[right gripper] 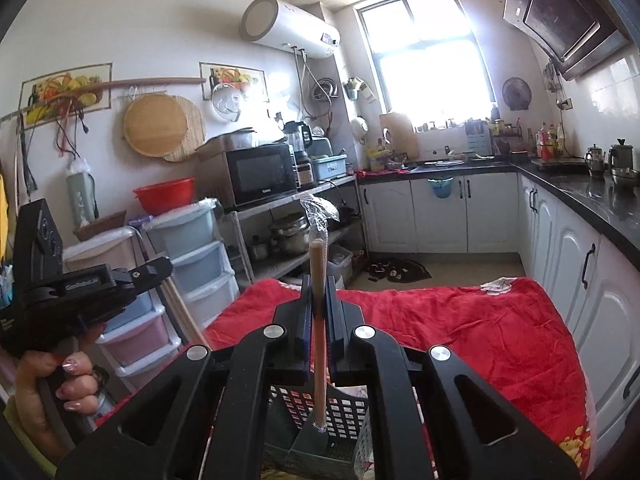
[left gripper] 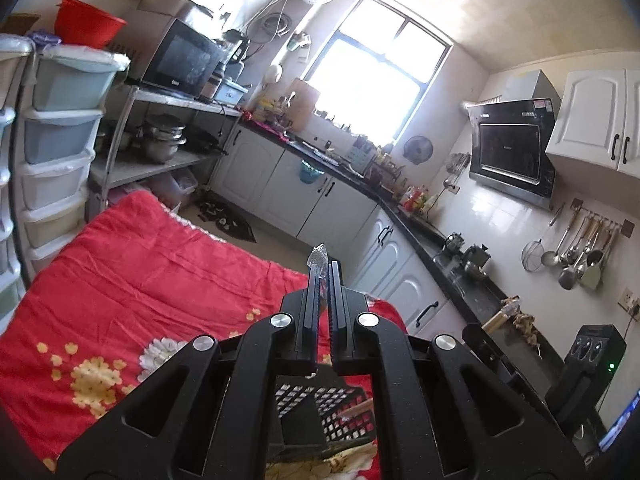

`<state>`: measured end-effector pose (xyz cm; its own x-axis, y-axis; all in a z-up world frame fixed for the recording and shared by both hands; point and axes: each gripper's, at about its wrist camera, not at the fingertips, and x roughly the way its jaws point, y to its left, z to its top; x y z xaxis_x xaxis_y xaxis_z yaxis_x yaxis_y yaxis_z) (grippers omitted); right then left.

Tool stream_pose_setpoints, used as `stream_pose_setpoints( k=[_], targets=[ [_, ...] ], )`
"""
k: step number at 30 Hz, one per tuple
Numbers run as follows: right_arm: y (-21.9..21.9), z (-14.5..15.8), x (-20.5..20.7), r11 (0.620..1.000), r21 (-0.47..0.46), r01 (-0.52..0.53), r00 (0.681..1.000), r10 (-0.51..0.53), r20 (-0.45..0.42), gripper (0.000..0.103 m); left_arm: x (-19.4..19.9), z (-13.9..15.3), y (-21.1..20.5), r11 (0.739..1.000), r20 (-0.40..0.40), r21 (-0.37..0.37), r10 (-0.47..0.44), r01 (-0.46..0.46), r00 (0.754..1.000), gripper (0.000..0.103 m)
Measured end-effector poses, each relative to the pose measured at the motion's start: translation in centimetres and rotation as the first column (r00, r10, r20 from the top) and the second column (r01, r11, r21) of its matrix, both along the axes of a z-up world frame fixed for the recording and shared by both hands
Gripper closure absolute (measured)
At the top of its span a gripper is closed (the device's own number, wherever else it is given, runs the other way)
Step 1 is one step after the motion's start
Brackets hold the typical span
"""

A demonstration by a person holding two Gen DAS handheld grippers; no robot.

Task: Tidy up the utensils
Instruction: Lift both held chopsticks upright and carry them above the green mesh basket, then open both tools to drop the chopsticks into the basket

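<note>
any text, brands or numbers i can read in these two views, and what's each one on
"GenRobot.AI", roughly; small white print on the side of the left gripper, right wrist view.
Microwave: a small brand word on the door's lower edge, too blurred to read.
Water heater: a small display and mark, unreadable.
Range hood: labels along its top edge, too small to read.
Blue bin beside the microwave: white print, illegible.

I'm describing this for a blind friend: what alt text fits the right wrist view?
A handheld black right gripper is shut on plastic-wrapped wooden chopsticks, held upright over a black mesh basket on a red floral cloth. A hand holds the left gripper at left, in a sunlit kitchen.
</note>
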<state>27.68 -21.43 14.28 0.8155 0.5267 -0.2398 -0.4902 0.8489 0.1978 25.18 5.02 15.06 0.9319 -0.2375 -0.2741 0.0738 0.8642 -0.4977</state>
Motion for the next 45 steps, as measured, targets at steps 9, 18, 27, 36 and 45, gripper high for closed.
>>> stream_pose_setpoints(
  k=[9, 18, 27, 36, 45],
  targets=[
    [0.2, -2.7, 0.4, 0.999, 0.007, 0.041, 0.997, -0.040, -0.060, 0.097, -0.3, -2.2, 0.6, 0.999, -0.057, -0.031, -0.041, 0.039, 0.998, 0.101],
    [-0.2, -4.0, 0.0, 0.992, 0.030, 0.125, 0.983, -0.120, -0.141, 0.063, -0.2, -3.1, 0.1, 0.992, -0.094, -0.016, -0.125, 0.124, 0.988, 0.101],
    [-0.9, -3.7, -1.5, 0.977, 0.055, 0.205, 0.964, -0.192, -0.182, 0.046, -0.8, -3.3, 1.2, 0.986, -0.104, -0.022, -0.164, 0.163, 0.981, 0.078],
    [-2.1, -2.7, -4.9, 0.959, 0.021, 0.282, 0.952, -0.277, -0.132, 0.030, -3.9, -2.7, 2.7, 0.991, -0.059, 0.004, -0.136, 0.137, 0.989, 0.036],
    [-3.9, -1.9, -8.8, 0.955, 0.021, 0.296, 0.953, -0.294, -0.079, 0.024, -6.8, -2.2, 3.1, 0.994, -0.012, 0.019, -0.108, 0.109, 0.994, 0.012]
  ],
)
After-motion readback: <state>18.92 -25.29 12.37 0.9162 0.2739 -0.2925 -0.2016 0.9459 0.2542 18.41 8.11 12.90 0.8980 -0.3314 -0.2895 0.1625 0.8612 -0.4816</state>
